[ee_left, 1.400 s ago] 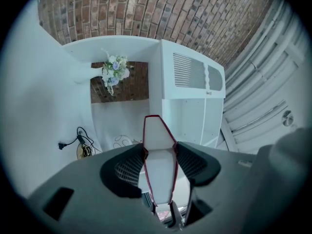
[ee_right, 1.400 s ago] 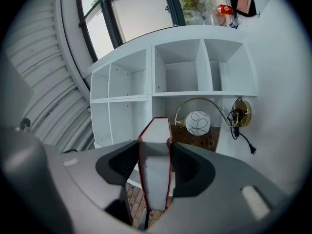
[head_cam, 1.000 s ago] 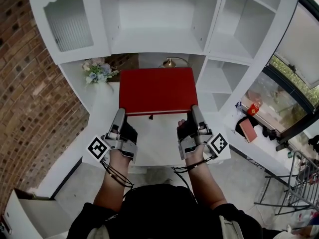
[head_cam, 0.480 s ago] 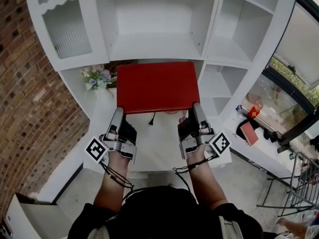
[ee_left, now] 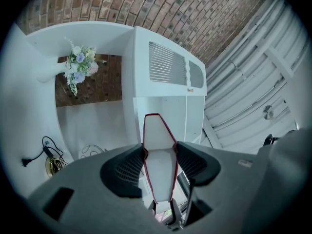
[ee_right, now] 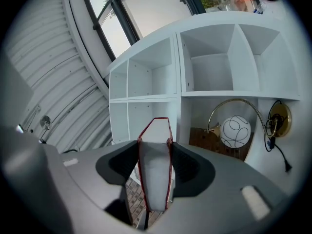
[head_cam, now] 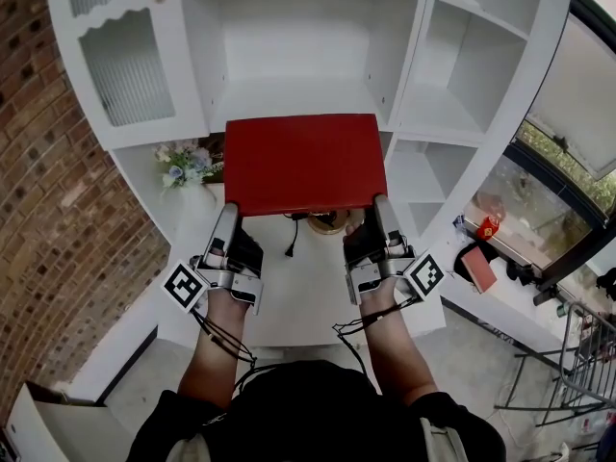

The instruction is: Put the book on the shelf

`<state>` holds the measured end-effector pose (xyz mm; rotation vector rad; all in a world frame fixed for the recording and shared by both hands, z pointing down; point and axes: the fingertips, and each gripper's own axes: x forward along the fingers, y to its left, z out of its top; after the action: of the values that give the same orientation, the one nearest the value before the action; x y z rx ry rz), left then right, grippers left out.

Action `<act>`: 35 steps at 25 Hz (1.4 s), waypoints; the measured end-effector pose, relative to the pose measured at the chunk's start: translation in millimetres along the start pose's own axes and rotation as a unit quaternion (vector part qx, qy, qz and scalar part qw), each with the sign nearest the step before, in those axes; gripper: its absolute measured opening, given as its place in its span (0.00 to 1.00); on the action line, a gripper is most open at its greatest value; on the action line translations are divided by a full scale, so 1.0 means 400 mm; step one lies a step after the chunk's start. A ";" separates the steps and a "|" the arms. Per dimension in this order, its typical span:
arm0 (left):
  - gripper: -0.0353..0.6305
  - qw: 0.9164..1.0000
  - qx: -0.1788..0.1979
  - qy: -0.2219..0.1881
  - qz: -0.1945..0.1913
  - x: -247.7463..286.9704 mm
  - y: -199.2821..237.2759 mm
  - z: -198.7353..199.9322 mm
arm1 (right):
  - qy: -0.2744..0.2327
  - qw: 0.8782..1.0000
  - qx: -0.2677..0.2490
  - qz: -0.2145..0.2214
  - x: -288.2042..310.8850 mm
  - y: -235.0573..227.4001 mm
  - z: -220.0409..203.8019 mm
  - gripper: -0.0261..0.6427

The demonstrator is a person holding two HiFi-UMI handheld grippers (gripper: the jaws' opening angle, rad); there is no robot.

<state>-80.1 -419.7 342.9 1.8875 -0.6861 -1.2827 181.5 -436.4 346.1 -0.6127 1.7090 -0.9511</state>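
At the near edge of the book (head_cam: 300,162), clamping with both grippers. Pressing the ribbed pads (ee_left: 127,167) of the left gripper (ee_left: 159,164) onto both red covers at the near-left corner, sandwiching the white page block between them. Doing the same with the right gripper (ee_right: 155,167) at the near-right corner, squeezing its pads (ee_right: 184,165) against the covers from either side. No slack showing at either jaw pair.

Holding the book flat, cover up, clear above the white desk top (head_cam: 308,296). Keeping its far edge at the front lip of the wide middle bay of the white shelf unit (head_cam: 289,89), as seen from the head view; not managing to tell whether touching.

Hovering it over a gold lamp with a white globe (ee_right: 235,130) and a black cable (head_cam: 290,248), both below the book's near edge.

Showing a small bunch of pale flowers (head_cam: 183,165) just left of the book, a ribbed-glass cabinet door (head_cam: 125,61) up and left of it, and narrower open cubbies (head_cam: 443,104) to its right. Showing brick wall (head_cam: 48,210) far left of the book and big windows (head_cam: 577,94) far right.
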 end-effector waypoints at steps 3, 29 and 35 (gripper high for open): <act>0.39 1.000 0.000 0.002 -0.004 0.025 0.009 0.007 | -0.006 1.000 -0.002 -0.001 0.024 -0.006 0.011 0.38; 0.40 0.996 0.000 -0.011 0.089 0.319 0.090 0.104 | -0.034 0.992 0.036 -0.113 0.299 -0.091 0.126 0.39; 0.41 0.994 0.000 -0.019 0.107 0.362 0.110 0.127 | -0.041 0.988 0.020 -0.150 0.340 -0.105 0.142 0.39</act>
<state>-77.0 -569.9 289.3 1.7416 -0.8822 -1.1839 188.1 -582.3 299.6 -0.8870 1.5482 -1.1506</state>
